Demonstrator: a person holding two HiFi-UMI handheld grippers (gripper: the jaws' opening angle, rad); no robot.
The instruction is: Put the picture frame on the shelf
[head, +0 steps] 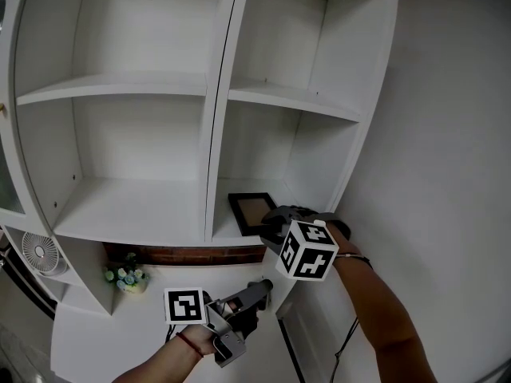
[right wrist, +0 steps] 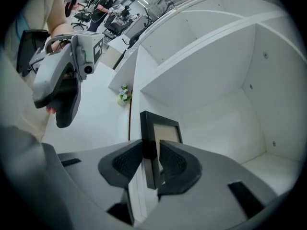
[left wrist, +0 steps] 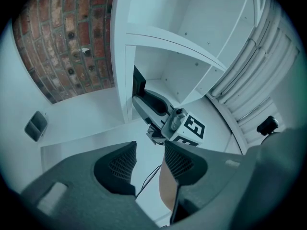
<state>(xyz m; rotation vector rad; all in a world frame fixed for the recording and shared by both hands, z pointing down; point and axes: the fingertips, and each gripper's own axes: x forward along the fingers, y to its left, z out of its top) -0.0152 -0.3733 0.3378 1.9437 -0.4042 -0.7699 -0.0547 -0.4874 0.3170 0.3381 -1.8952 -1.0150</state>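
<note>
A black picture frame (head: 251, 211) with a tan inside stands upright on the lower right shelf board (head: 231, 234) of a white shelf unit. My right gripper (head: 270, 223) reaches into that compartment, its marker cube (head: 307, 250) just outside. In the right gripper view the frame's (right wrist: 162, 131) black edge stands between the two pads, which sit close on either side of it without visibly pressing; the right gripper (right wrist: 151, 159) is open. My left gripper (head: 262, 290) hangs below the shelf, open, and nothing lies between its pads (left wrist: 149, 164).
The shelf unit has other bare compartments (head: 132, 206) to the left and above. A small white fan (head: 38, 252) and a pot of flowers (head: 125, 276) stand lower left, before a strip of brick wall (head: 184, 255). A white wall (head: 447, 134) closes the right side.
</note>
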